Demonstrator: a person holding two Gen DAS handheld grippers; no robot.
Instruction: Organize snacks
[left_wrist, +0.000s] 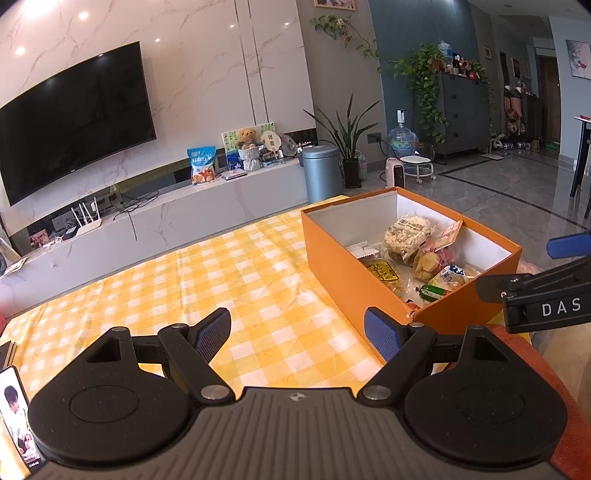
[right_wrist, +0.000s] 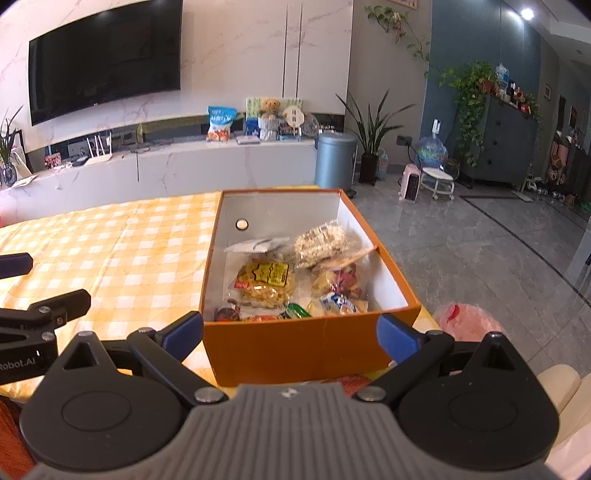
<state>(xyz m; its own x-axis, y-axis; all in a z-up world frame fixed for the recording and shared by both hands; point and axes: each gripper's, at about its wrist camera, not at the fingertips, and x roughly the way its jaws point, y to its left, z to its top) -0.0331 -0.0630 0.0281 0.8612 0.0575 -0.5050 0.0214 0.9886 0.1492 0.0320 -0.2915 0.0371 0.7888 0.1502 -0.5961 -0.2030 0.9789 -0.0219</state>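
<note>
Right wrist view: right gripper (right_wrist: 290, 338) fingers spread wide, empty, near orange box (right_wrist: 295, 347) holding snacks (right_wrist: 291, 280). Left gripper (left_wrist: 297, 332) likewise wide, empty, over bare checked tabletop (left_wrist: 166, 295). Judgement: sorting looks finished; next, withdraw or find box lid.

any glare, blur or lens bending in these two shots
Left wrist view: ceiling lights glare on the marble wall, and the TV bows from fisheye distortion. Right wrist view: snacks in the orange box look slightly soft; frame corners go dark.
</note>
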